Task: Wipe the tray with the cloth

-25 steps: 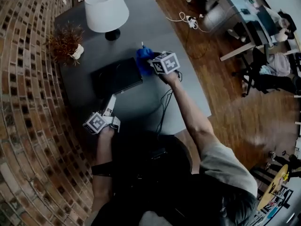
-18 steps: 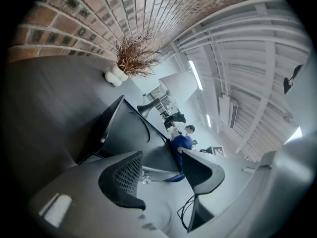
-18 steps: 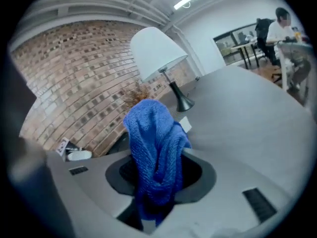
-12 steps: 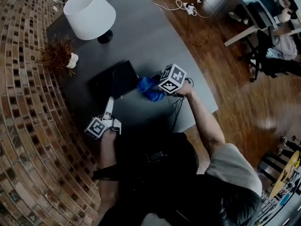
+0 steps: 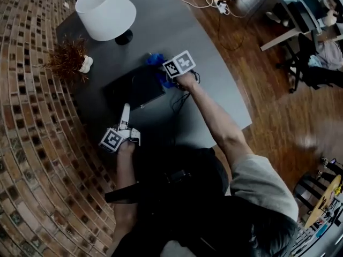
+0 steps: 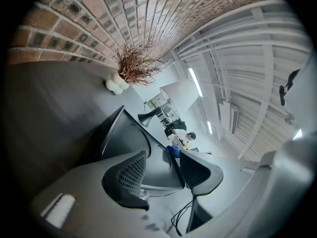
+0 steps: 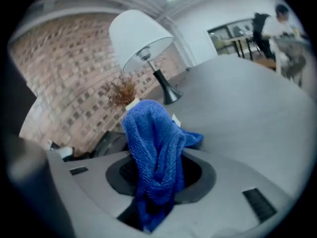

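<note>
Two grippers: one in each of the person's hands, both over a grey worktop (image 5: pixel 185 33).
Left gripper (image 5: pixel 125 111): at 7 o'clock from the tray (image 5: pixel 134 87), pointing toward 12 o'clock.
Left fingers: drawn together on the tray's near corner; its rim runs between them in the left gripper view.
Right gripper (image 5: pixel 168 75): at the tray's 2 o'clock corner, marker cube on top, arm stretched out from 5 o'clock.
Right fingers: clamped on the cloth (image 7: pixel 156 152), which bunches up between them and drapes over the front.
Cloth: blue terry, hanging at the tray's 2 o'clock edge; I cannot tell whether it touches the tray.
Tray: dark, shallow, rectangular, lying flat near the worktop's middle.
Lamp (image 5: pixel 104 10): white shade on a dark foot, at 11 o'clock from the tray, well apart.
Dried plant (image 5: pixel 68 58): in a small white pot, at 10 o'clock from the tray, near the brick wall (image 5: pixel 27 116).
Cable (image 5: pixel 179 98): thin black loop on the worktop at 4 o'clock from the tray, under the right forearm.
</note>
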The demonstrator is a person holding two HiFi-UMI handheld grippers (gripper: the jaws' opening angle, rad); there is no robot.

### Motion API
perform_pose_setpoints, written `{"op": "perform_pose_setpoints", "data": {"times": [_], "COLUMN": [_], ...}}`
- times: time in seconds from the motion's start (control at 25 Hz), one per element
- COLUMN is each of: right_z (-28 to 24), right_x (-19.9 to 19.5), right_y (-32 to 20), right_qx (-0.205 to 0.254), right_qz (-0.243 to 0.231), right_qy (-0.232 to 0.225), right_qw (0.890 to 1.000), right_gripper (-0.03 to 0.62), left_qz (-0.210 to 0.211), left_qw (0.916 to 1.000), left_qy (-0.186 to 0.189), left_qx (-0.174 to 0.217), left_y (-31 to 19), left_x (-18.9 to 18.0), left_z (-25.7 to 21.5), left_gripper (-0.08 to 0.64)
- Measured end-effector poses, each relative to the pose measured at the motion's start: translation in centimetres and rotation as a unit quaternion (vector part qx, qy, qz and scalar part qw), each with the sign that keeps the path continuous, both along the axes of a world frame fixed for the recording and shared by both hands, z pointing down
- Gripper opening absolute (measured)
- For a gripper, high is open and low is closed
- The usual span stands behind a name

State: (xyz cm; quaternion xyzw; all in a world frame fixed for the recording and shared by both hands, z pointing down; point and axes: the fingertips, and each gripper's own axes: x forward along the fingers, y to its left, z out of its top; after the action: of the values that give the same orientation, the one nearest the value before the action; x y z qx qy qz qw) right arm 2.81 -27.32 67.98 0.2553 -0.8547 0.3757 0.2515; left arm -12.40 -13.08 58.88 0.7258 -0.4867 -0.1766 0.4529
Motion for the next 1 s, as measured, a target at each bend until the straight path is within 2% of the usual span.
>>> {"op": "perform_pose_setpoints", "data": {"times": [0.08,0.24,0.28,0.36,0.4,0.44,0.52,0.56,0.64,0.68,0.72,0.8,0.88,0.92,1.0], "right_z": [-0.5,-0.6,-0.8,-1.6,-2.1,-2.9,-5.6,-7.4,-10.6,-11.2,-10.9,-8.3,-4.5,-2.7,-1.0], "right_x": [0.5,2.4,2.5,2.2,2.2,2.4,2.7,2.4,0.8,-0.6,-2.3,-6.2,-8.0,-7.9,-7.5], "right_y": [2.3,10.1,13.2,19.3,20.7,20.1,13.9,9.4,1.1,-2.2,-4.4,-6.3,-5.3,-4.1,-2.0], "right_qx": [-0.057,-0.138,-0.165,-0.206,-0.197,-0.163,-0.033,0.042,0.169,0.209,0.231,0.23,0.176,0.131,0.041], "right_qz": [0.04,0.078,0.058,-0.031,-0.069,-0.086,-0.067,-0.044,-0.011,-0.017,-0.044,-0.137,-0.228,-0.253,-0.252], "right_qy": [-0.049,-0.08,-0.091,-0.099,-0.086,-0.064,-0.016,0.003,0.042,0.07,0.104,0.176,0.231,0.241,0.207], "right_qw": [0.996,0.984,0.98,0.973,0.974,0.981,0.997,0.998,0.985,0.975,0.967,0.947,0.929,0.928,0.945], "right_gripper": [0.135,0.135,0.133,0.133,0.133,0.133,0.135,0.135,0.135,0.135,0.136,0.136,0.135,0.135,0.129], "left_qz": [-0.003,-0.012,-0.012,-0.011,-0.011,-0.012,-0.016,-0.018,-0.028,-0.034,-0.04,-0.054,-0.068,-0.074,-0.079], "left_qw": [1.0,0.9998,0.9999,0.9999,0.9999,0.9998,0.9996,0.9994,0.9986,0.9979,0.9972,0.9962,0.9959,0.9958,0.9957], "left_qy": [-0.002,-0.013,-0.009,-0.001,-0.005,-0.01,-0.019,-0.021,-0.02,-0.018,-0.017,-0.021,-0.022,-0.024,-0.034], "left_qx": [0.002,0.001,0.002,0.001,-0.004,-0.009,-0.016,-0.021,-0.041,-0.052,-0.061,-0.065,-0.055,-0.05,-0.036], "left_y": [-0.3,-0.3,-0.3,-0.2,0.0,0.2,1.0,1.6,2.9,3.4,3.5,3.3,2.4,1.9,0.4], "left_x": [-0.2,-0.6,-0.5,-0.4,-0.5,-0.6,-0.5,-0.3,0.0,0.0,0.0,-0.5,-1.4,-1.9,-3.0], "left_z": [-0.1,-0.1,-0.2,-0.1,0.0,0.1,0.2,0.4,1.2,1.7,2.2,2.4,2.2,2.0,1.5], "left_gripper": [0.218,0.218,0.218,0.218,0.219,0.219,0.219,0.219,0.219,0.223,0.236,0.244,0.235,0.236,0.235]}}
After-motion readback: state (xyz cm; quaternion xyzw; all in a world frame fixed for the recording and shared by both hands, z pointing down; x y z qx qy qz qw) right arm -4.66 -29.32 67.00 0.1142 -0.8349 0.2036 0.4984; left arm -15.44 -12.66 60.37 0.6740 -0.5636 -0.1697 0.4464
